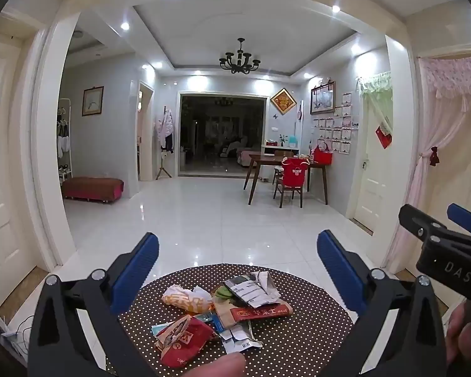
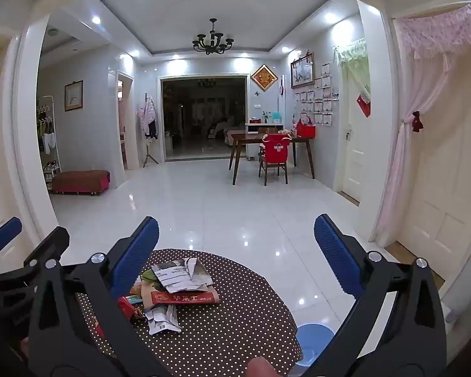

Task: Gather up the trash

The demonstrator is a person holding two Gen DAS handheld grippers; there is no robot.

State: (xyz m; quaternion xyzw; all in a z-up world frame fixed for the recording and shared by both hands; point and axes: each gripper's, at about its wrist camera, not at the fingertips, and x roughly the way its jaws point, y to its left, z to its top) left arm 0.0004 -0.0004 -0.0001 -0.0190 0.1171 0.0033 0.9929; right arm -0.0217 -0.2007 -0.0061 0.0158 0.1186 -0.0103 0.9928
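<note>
A heap of trash (image 1: 223, 311) lies on a round table with a brown polka-dot cloth (image 1: 314, 330): a red crumpled wrapper (image 1: 185, 342), an orange-and-white wrapper (image 1: 186, 301), a torn grey-and-white packet (image 1: 251, 287) and a brown bag with a red label (image 1: 257, 312). My left gripper (image 1: 237, 262) hovers above the table's near side, open and empty. In the right wrist view the same trash (image 2: 175, 292) lies left of centre, and my right gripper (image 2: 235, 248) is open and empty above the cloth (image 2: 235, 330). The right gripper's fingers (image 1: 449, 238) show at the left view's right edge.
A blue round bin or stool (image 2: 314, 342) stands on the floor by the table's right edge. Beyond lie white floor tiles (image 2: 204, 201), a wooden dining table (image 2: 267, 144) with a red-covered chair (image 2: 274, 154), a red bench (image 2: 80, 182) at left and curtained doors (image 2: 424, 125) at right.
</note>
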